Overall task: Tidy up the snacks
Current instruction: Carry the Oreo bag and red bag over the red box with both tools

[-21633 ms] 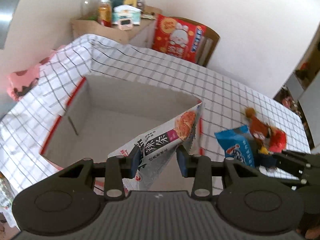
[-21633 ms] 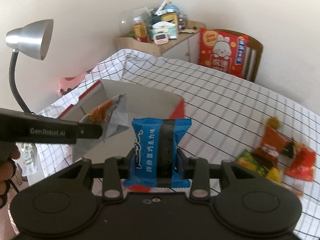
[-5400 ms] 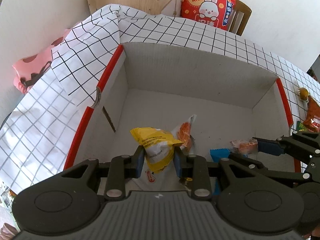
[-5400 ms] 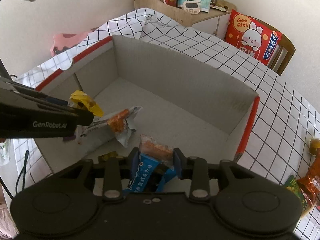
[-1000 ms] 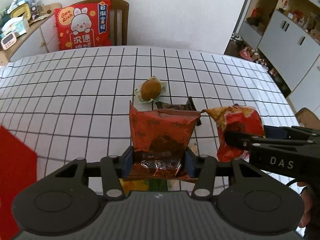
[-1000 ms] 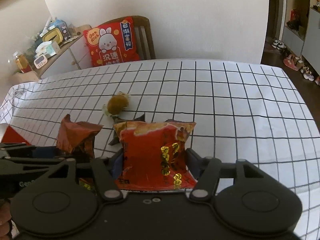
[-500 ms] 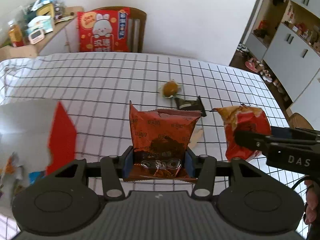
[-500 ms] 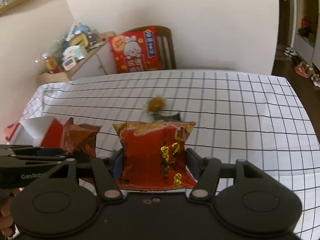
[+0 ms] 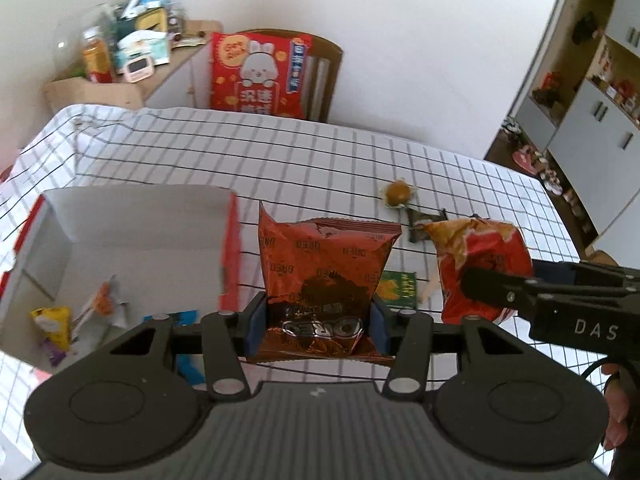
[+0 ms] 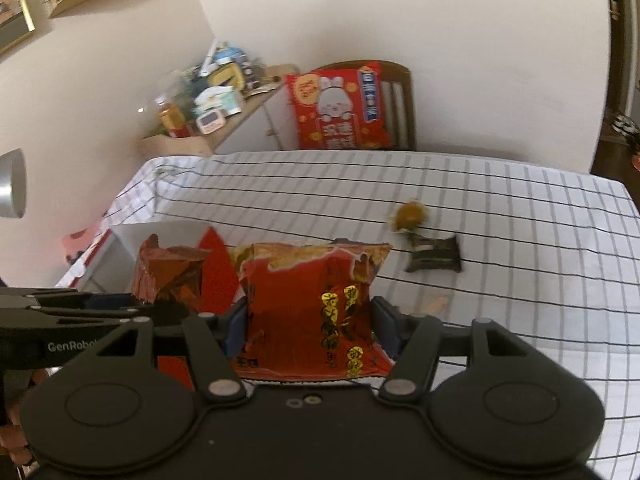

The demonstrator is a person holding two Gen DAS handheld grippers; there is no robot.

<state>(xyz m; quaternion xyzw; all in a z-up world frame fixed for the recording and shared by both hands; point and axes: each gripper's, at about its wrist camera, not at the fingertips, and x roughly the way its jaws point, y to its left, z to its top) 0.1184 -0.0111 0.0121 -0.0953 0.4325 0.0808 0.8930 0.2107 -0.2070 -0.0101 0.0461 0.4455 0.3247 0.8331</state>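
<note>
My left gripper [image 9: 318, 330] is shut on a brown-orange Oreo packet [image 9: 324, 276], held above the table just right of the cardboard box [image 9: 132, 210]. The packet also shows in the right wrist view [image 10: 168, 276]. My right gripper [image 10: 306, 330] is shut on a red snack bag [image 10: 312, 304], which shows to the right in the left wrist view [image 9: 476, 260]. The box with red flaps [image 10: 214, 276] holds a yellow packet [image 9: 50, 320], a white-orange packet [image 9: 100, 300] and a blue packet [image 9: 186, 318].
On the checked tablecloth [image 9: 280, 160] lie a round wrapped sweet [image 9: 398, 192], a dark wrapper [image 10: 434, 260] and a green packet [image 9: 398, 288]. A chair with a red rabbit cushion [image 9: 260, 76] and a cluttered side cabinet [image 9: 120, 60] stand beyond the table.
Both grippers have moved left with their packets toward the box. More of the box interior now shows in the left wrist view.
</note>
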